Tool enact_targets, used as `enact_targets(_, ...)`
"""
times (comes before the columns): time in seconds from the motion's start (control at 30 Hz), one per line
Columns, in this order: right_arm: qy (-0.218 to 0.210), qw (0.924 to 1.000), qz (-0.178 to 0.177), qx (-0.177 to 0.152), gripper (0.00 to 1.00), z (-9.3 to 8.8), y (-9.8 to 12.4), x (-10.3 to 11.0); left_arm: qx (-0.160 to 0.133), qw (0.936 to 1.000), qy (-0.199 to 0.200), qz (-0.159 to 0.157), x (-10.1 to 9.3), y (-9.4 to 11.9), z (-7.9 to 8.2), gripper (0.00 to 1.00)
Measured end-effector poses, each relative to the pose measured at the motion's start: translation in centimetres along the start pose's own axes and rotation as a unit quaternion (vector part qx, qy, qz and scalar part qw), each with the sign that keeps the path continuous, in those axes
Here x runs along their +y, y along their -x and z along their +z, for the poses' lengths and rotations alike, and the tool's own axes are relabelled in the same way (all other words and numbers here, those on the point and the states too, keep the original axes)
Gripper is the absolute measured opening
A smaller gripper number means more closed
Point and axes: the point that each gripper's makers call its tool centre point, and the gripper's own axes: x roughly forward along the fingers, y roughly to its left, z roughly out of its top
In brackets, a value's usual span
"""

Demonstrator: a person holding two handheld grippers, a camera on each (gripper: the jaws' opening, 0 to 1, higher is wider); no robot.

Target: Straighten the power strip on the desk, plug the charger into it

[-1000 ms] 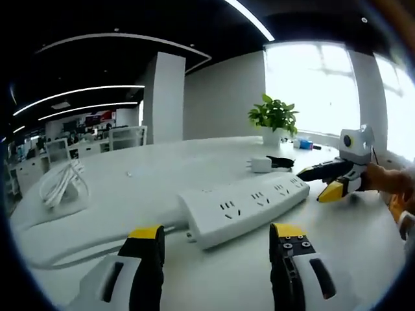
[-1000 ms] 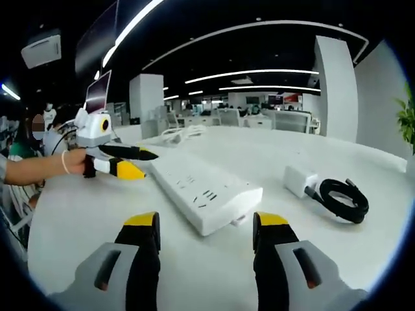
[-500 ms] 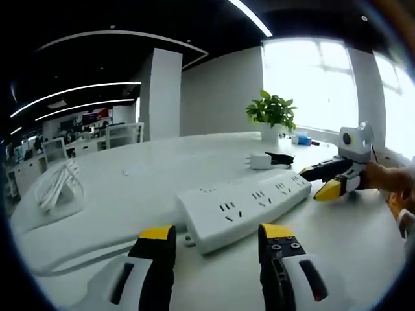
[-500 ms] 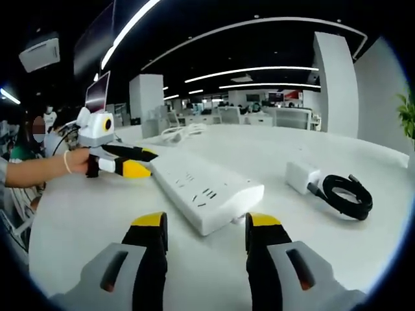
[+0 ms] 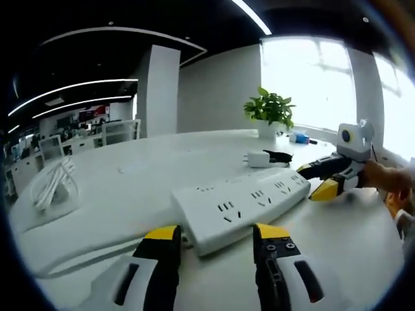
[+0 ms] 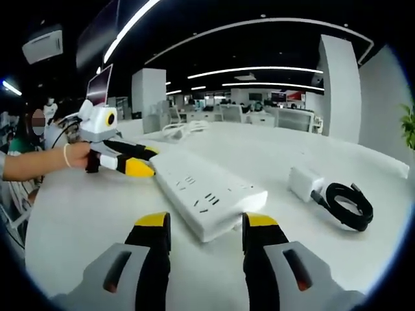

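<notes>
— On the white desk [image 5: 130, 188], between both pairs of fingers, what stands where?

— Largest first: the power strip [image 5: 241, 202] lies flat and slantwise across the desk, one end just ahead of the left gripper [image 5: 215, 234], the other end just ahead of the right gripper [image 6: 201, 223]. Both grippers have their jaws parted and hold nothing; each pair looks set to close on its end of the strip, though I cannot tell whether either touches it.

— And the charger?

— The white charger [image 6: 303, 183], with its coiled black cable [image 6: 346, 203], rests on the desk well right of the right gripper's fingers, apart from the strip and not plugged in.

— So how far along?

— Barely begun, by my reading: straightening looks about to start, and picking up and plugging in the charger is all left.
</notes>
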Motion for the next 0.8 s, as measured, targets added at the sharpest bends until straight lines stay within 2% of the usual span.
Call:
enact_targets(0.23, 0.023, 0.9996, -0.017, 0.005, 0.34, -0.16, 0.06, -0.48, 0.005, 1.0, 0.002, -0.005, -0.36, 0.1, -0.03, 0.42)
enact_targets(0.8, 0.017, 0.9997, -0.011, 0.016, 0.34, 0.03, -0.35, -0.86, 0.011, 0.9999, 0.003, 0.008, -0.08, 0.12, 0.01, 0.4)
